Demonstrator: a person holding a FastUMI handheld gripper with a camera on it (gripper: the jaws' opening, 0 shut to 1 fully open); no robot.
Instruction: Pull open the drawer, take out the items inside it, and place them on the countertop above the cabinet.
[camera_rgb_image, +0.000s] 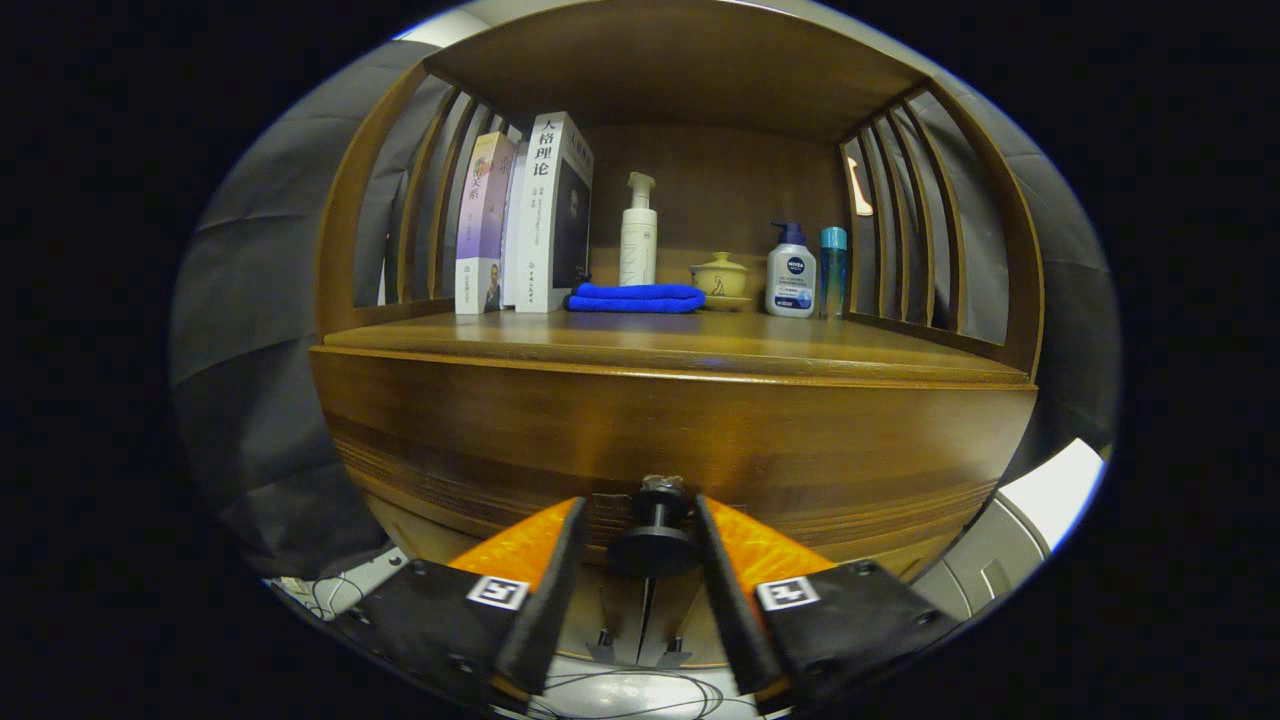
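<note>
The wooden drawer front (480, 440) fills the space below the countertop (800, 352) and looks closed, so its contents are hidden. A dark round knob (652, 545) sticks out of the drawer's lower middle. My gripper (640, 508) is right up at the drawer, with one finger on each side of the knob. The fingers (540, 545) stand open, and a narrow gap shows between each one and the knob's disc. Nothing is held.
At the back of the countertop stand several books (545, 215), a folded blue cloth (636, 298), a white pump bottle (638, 235), a small lidded yellow cup (719, 277), a white-and-blue pump bottle (790, 275) and a slim blue bottle (833, 268). Slatted wooden sides enclose the shelf.
</note>
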